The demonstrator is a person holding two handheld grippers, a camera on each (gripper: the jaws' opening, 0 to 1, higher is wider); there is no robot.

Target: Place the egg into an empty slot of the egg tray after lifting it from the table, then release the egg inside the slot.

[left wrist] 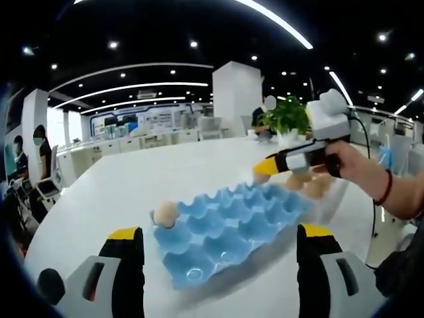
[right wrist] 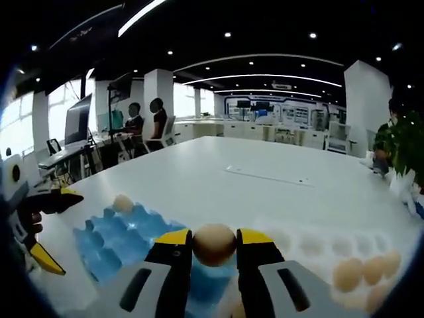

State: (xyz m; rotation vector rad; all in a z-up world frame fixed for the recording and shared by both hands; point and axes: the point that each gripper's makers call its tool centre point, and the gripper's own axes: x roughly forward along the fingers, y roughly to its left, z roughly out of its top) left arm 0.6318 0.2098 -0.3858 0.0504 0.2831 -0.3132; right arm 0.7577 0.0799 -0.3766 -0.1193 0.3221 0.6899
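Carrying egg (right wrist: 214,244) clamped between jaws, right gripper (right wrist: 213,246) hangs over near edge of blue egg tray (right wrist: 109,242); empty slots lie just below and leftward; one slot at far corner already holds egg (right wrist: 122,203); spare eggs (right wrist: 361,271) on table (right wrist: 265,192), apparently loose, blurred; left gripper (left wrist: 218,242) open, idle, tray between its jaws.

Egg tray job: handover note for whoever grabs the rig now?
Right claw: shut on the egg, lifted, over the blue egg tray.
Left claw: open, holding nothing, facing the tray.
One egg in tray sits in a corner slot; the other slots look free. Loose eggs lie on the white table.
Done: pick-up. Left: lower into a free slot, release.
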